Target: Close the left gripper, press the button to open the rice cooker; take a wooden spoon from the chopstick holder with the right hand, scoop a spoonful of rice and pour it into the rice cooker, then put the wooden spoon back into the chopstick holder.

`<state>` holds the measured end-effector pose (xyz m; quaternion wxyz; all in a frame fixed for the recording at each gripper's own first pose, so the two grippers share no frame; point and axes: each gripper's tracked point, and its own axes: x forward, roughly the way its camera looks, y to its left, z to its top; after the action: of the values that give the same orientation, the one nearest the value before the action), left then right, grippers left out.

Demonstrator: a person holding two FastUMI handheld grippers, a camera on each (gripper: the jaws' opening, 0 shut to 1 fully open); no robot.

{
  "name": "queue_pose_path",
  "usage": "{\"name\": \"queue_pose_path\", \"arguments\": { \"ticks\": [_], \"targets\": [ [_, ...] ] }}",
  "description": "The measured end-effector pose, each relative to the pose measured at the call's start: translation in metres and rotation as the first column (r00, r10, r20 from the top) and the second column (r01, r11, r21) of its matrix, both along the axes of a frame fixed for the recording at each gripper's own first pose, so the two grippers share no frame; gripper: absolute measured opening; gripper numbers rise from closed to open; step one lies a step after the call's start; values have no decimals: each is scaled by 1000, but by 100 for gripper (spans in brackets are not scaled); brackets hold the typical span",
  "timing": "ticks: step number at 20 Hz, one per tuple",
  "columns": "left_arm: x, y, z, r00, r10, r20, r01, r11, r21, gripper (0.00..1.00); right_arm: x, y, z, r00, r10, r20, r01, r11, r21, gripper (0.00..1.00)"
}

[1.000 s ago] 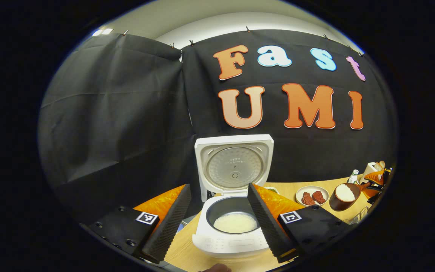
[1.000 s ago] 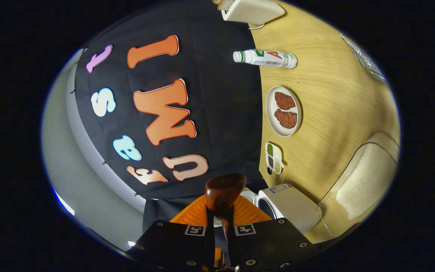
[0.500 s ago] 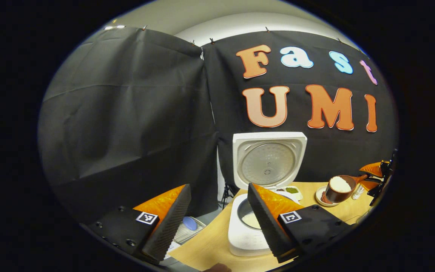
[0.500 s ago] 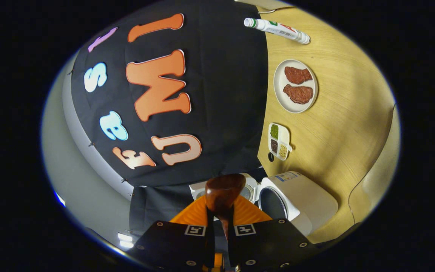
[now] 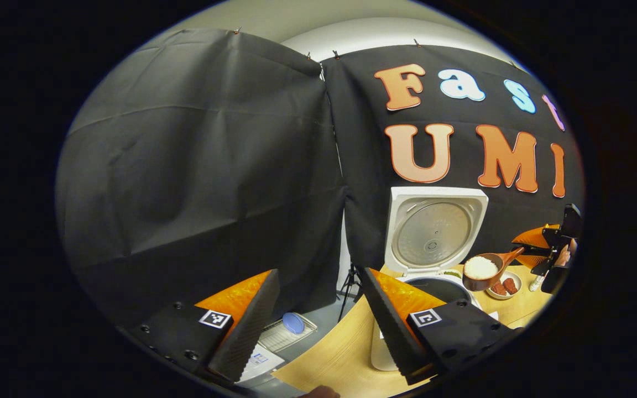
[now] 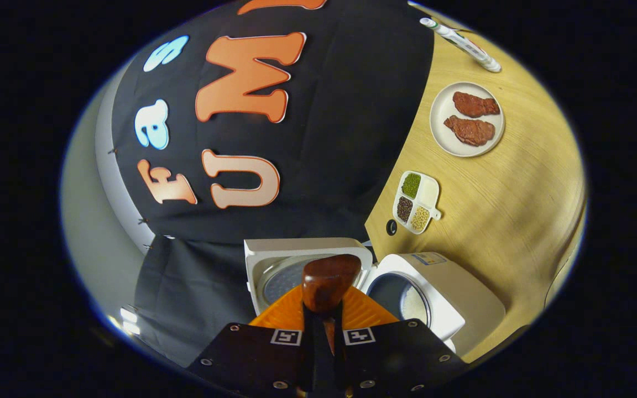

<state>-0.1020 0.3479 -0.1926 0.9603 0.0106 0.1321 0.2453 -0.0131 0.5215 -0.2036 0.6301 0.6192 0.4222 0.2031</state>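
The white rice cooker [image 5: 434, 232] stands on the wooden table [image 5: 340, 354] with its lid up; my left gripper's right finger hides part of its body. My left gripper [image 5: 318, 273] is open, holds nothing, and sits to the left of the cooker. A wooden spoon [image 5: 481, 271] heaped with white rice hovers at the right rim of the pot, held by my right gripper [image 5: 542, 249]. In the right gripper view, my right gripper [image 6: 323, 312] is shut on the spoon's handle. The spoon's bowl [image 6: 329, 276] is over the open cooker [image 6: 423, 293], whose pot holds rice.
A plate with two pieces of meat [image 6: 468, 119], a small divided dish of beans [image 6: 418, 193] and a lying bottle [image 6: 462, 41] are on the table [image 6: 517, 210] behind the cooker. Below the table's left edge sit a tray with a blue object [image 5: 293, 323] and a tripod [image 5: 349, 282].
My left gripper has swung left, so the cooker has slid to the right of its view. My right gripper has carried the spoonful of rice up to the cooker's pot.
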Motion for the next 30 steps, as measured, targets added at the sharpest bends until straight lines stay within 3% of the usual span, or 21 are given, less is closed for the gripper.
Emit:
{"name": "queue_pose_path", "arguments": {
  "ticks": [5, 9, 13, 19, 25, 30],
  "targets": [
    [-9, 16, -8, 1000, 14, -10, -15, 1000, -22, 100, 18, 16, -3, 992, 17, 123, 6, 982, -190, 13],
    [-5, 20, -6, 1000, 22, -5, -22, 1000, -19, 99, 24, 29, 10, 965, 78, 249, 2, 952, -306, 13],
    [-2, 17, -5, 1000, 19, 4, -19, 1000, -17, 100, 22, 42, 18, 912, 181, 368, -2, 899, -437, 13],
    [-1, 15, -6, 1000, 17, -3, -17, 1000, -18, 100, 22, 53, 27, 851, 254, 460, 34, 847, -530, 13],
    [-5, 17, -8, 1000, 27, -11, -27, 999, -17, 100, 24, 62, 50, 735, 357, 576, 95, 788, -609, 13],
    [-4, 17, -8, 1000, 26, -13, -27, 1000, -15, 99, 23, 64, 60, 667, 407, 624, 130, 762, -635, 13]
  ]
}}
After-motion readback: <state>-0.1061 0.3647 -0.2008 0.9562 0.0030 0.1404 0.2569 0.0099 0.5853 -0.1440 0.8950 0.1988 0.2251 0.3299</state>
